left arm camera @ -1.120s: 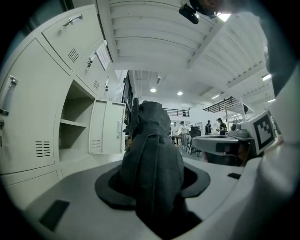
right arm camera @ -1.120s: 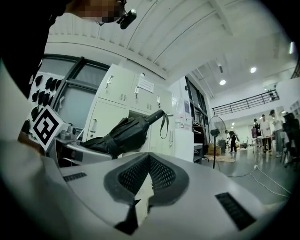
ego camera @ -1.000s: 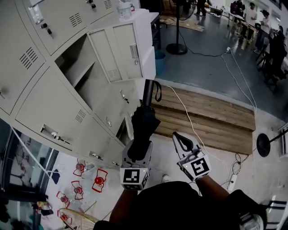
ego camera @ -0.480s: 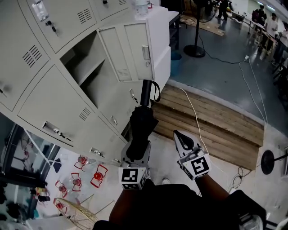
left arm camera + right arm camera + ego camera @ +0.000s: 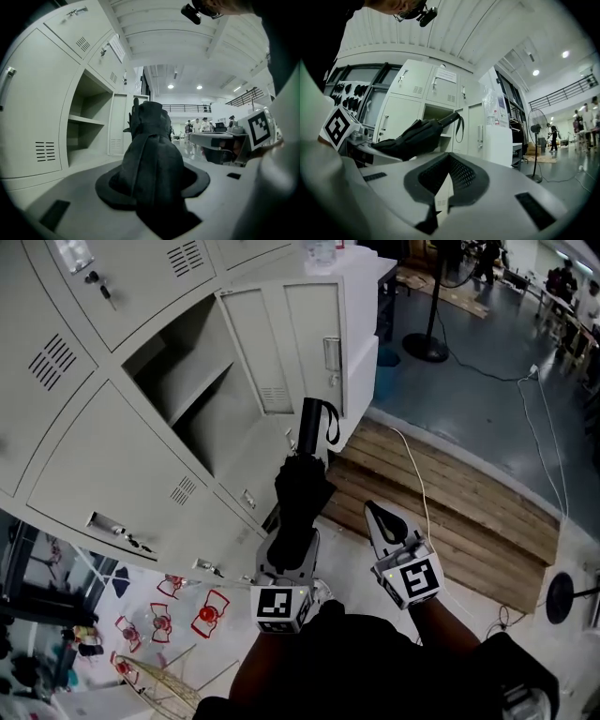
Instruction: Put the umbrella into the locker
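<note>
– Two grippers low in the head view; in the left gripper (image 5: pixel 291 549), a pinch round the folded black umbrella (image 5: pixel 300 493), handle end far, aimed towards the open locker (image 5: pixel 202 381). Outside the compartment?

– Outside, yes; short of the opening, handle near the bottom of the swung-out door (image 5: pixel 300 334). Harder to judge from the left gripper view; mostly dark fabric filling the middle there, bulging out between the pads. Does give the shelf (image 5: pixel 86 121) inside the locker edge-on at left, though; seen only from above in the head view.

– And the right gripper (image 5: pixel 382 521)?

– Just right of the umbrella, apart from it; pressed together at the tips, nothing between. Plain in the right gripper view; only a thin slit behind the closed pads. Shows the umbrella side-on as well, at left, with the wrist strap (image 5: pixel 459 127) hanging in a loop off the handle, level with the open compartment.

– Anything from above only?

– Wooden pallet (image 5: pixel 441 493) on the floor, right of the lockers. From the right gripper view only: head of a standing fan (image 5: pixel 536 124) at far right, people beyond it.
</note>
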A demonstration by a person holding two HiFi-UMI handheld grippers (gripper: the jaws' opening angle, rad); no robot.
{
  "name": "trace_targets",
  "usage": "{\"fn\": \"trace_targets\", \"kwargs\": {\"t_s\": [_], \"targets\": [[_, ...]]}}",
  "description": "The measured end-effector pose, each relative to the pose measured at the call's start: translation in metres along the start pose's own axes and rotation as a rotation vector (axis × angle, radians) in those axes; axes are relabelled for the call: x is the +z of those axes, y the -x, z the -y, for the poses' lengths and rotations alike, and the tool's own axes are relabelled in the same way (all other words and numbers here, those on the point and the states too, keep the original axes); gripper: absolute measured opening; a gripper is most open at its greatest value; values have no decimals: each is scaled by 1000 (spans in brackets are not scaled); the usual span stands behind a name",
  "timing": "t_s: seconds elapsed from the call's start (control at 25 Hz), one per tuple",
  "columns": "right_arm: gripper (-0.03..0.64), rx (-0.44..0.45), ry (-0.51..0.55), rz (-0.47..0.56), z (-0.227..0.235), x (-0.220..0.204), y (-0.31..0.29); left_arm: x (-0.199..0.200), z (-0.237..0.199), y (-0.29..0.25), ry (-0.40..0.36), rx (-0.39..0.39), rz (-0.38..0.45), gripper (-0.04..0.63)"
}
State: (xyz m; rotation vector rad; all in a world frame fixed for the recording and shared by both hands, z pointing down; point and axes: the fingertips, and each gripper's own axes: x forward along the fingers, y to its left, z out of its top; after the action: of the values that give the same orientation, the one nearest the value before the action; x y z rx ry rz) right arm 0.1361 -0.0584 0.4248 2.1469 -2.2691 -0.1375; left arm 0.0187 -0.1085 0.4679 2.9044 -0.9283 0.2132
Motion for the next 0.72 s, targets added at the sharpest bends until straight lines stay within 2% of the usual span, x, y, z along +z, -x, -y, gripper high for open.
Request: {"fn": "trace_targets", "kwargs": {"t_s": [0.28,0.72], "targets": [[0,80,3,41,3,4,-83,3,-53,-38,32,15,0,222],[-2,159,11,48,-7,9,-182,-16,-131,-66,72,121,-67,222]]}}
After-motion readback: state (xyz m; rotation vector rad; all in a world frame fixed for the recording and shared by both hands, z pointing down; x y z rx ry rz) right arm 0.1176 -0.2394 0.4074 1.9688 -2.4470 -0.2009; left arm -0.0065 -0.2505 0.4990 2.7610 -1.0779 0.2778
